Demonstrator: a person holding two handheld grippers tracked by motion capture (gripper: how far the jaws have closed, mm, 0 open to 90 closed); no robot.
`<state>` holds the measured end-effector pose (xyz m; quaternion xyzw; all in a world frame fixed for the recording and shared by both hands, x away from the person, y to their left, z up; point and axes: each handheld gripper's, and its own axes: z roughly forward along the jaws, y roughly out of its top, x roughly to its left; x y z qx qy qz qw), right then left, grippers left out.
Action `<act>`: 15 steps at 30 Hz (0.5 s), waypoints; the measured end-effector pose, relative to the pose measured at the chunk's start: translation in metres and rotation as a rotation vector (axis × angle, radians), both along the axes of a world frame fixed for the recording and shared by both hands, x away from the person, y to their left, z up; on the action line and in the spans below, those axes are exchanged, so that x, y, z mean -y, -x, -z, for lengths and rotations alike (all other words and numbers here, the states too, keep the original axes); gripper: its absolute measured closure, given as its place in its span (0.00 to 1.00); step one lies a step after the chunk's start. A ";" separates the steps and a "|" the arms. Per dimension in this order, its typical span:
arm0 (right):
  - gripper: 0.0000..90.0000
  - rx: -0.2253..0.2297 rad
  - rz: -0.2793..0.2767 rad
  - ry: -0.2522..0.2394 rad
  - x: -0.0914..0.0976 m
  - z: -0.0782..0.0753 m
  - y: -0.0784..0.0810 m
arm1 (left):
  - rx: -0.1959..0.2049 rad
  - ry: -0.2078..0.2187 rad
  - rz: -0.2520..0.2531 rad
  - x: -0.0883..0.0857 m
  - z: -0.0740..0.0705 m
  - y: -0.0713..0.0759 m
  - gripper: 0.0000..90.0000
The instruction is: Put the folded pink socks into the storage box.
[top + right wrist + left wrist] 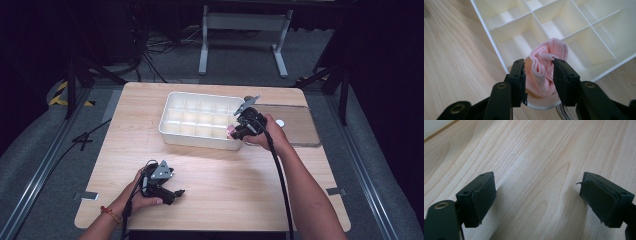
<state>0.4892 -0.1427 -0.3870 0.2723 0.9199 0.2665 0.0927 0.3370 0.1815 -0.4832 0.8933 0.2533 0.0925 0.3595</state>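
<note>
A white tray [200,141] divided into several compartments stands at the back middle of the wooden table [225,175]. A rolled pink cloth [549,53] rests in the tray's [486,27] near right corner compartment. My right gripper [537,62] straddles it: the cloth lies between the jaws, the left pad a little apart from it and the right pad just at its edge. In the high view that right gripper [235,131] hovers at the tray's right front corner over the pink cloth [230,130]. My left gripper [177,194] rests low at the table's front left, open, with bare wood between the jaws of the left gripper [537,187].
A clear flat lid [297,127] lies right of the tray, with a small white round piece [280,122] on it. Beyond the table stand a white metal frame [245,30] and floor cables. The table edge runs close in front of my left hand.
</note>
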 end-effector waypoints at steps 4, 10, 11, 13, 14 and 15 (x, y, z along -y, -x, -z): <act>0.64 0.018 0.001 0.001 0.002 -0.001 0.003 | 0.000 0.000 0.000 0.000 0.000 0.000 0.15; 0.59 0.054 0.022 -0.014 0.009 -0.006 0.010 | 0.002 -0.004 0.004 0.000 0.000 0.000 0.15; 0.57 0.063 0.023 -0.015 0.010 -0.008 0.012 | 0.003 -0.006 0.007 0.000 0.000 -0.001 0.15; 0.56 0.076 0.030 -0.022 0.013 -0.010 0.014 | 0.003 -0.006 0.008 0.000 0.000 -0.001 0.15; 0.55 0.080 0.034 -0.022 0.014 -0.010 0.015 | 0.004 -0.005 0.009 0.000 0.000 -0.001 0.15; 0.54 0.086 0.038 -0.022 0.016 -0.011 0.016 | 0.004 -0.006 0.009 0.000 0.000 -0.001 0.15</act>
